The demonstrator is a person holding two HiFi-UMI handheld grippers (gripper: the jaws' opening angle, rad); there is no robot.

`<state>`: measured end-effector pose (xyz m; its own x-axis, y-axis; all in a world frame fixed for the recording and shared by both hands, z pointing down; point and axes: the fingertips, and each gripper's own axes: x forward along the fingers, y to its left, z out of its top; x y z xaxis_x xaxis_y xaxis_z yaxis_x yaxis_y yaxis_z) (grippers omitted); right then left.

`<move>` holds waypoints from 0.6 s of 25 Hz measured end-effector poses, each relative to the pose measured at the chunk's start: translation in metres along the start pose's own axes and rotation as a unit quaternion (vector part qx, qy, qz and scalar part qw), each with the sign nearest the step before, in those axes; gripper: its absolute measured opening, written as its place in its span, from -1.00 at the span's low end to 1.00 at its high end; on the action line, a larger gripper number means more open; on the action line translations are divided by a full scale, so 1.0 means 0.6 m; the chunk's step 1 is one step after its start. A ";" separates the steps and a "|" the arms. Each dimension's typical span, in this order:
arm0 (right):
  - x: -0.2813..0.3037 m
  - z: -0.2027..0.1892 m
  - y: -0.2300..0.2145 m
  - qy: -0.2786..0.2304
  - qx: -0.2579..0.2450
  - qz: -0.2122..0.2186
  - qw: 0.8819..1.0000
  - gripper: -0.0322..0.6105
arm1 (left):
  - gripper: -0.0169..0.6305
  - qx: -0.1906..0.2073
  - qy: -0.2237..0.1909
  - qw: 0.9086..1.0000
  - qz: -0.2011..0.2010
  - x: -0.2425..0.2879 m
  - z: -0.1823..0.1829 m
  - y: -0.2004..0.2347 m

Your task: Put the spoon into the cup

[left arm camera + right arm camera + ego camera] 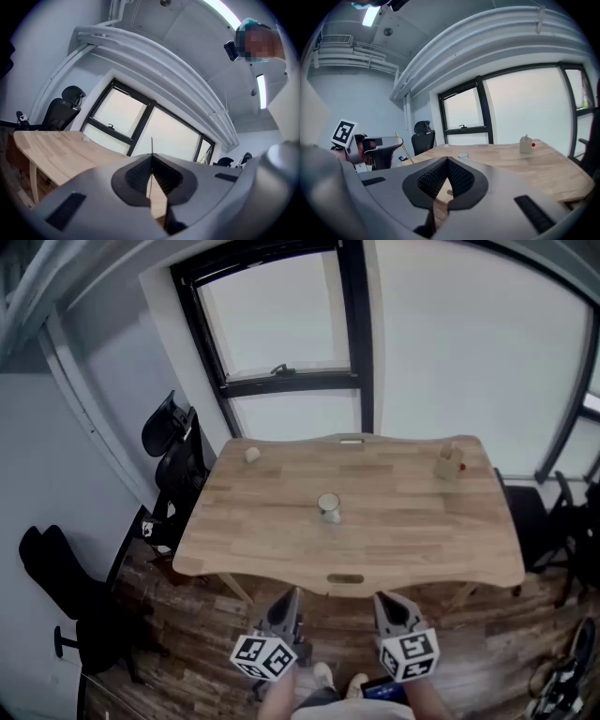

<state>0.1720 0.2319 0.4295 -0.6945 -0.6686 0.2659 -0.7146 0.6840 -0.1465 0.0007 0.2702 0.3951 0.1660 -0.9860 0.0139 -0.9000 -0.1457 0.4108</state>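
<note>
A small pale cup [328,507] stands near the middle of the wooden table [281,540]; in the right gripper view the cup [462,155] shows just past the jaw tips, far off. I can make out no spoon in any view. My left gripper [289,598] and right gripper [386,601] hang side by side below the table's near edge, over the floor, well short of the cup. The left gripper [151,157] has its jaws pressed together with nothing in them. So does the right gripper [447,160].
A small pale object [251,455] lies at the table's far left. A wooden block with a red piece [450,462] stands at the far right, also seen as the block [526,145]. Black office chairs [178,451] stand left of the table. Windows lie behind.
</note>
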 end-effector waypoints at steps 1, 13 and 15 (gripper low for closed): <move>0.000 -0.001 -0.001 0.001 0.003 0.001 1.000 -0.91 | -0.94 0.002 0.000 1.000 0.002 -0.001 0.002 0.000; -0.006 -0.001 -0.002 -0.002 0.014 0.010 1.000 -0.91 | -0.94 -0.005 -0.014 1.000 0.012 -0.019 0.014 0.001; -0.005 0.001 -0.002 -0.003 0.015 0.014 1.000 -0.91 | -0.94 -0.004 -0.017 1.000 0.013 -0.021 0.017 0.001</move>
<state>0.1750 0.2329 0.4281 -0.7143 -0.6516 0.2555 -0.6975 0.6929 -0.1827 -0.0062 0.2819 0.3857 0.1281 -0.9917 -0.0051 -0.9004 -0.1185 0.4186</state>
